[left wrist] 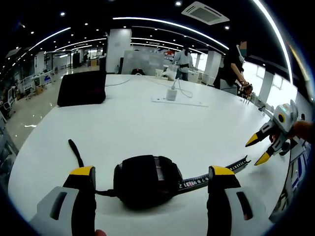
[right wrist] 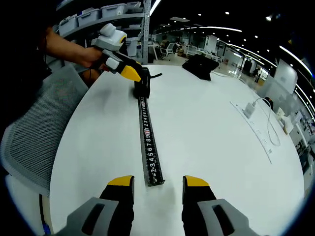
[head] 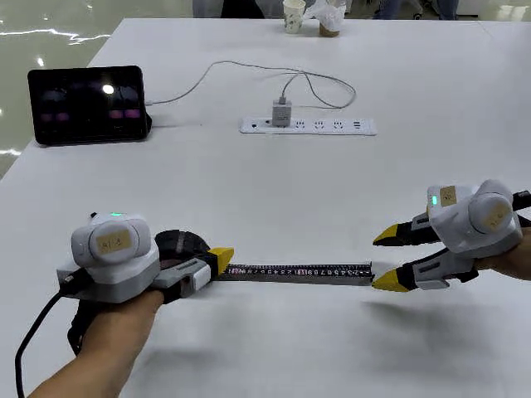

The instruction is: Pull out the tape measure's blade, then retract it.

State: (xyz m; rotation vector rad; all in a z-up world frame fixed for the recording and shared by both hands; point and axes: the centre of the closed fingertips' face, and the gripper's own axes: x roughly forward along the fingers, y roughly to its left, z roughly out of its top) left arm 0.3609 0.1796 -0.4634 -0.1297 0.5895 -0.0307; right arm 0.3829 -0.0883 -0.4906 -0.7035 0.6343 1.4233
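left claw point(left wrist: 152, 172) wide astride tape measure case point(head: 178, 245), right claw point(right wrist: 158, 181) wide at blade point(right wrist: 146, 132) tip

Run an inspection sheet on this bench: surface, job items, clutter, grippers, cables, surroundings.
Surface: white table, smooth.
Job's things: tape measure case at left; blade pulled out, lying flat.
Clutter: tablet, paper cup at far edge.
Grippers: left hand-held gripper straddles the case, gaps showing; right hand-held gripper open at the blade's tip.
Cables: charger cable from tablet to power strip.
Surroundings: office, shelving, mesh chair, people standing.
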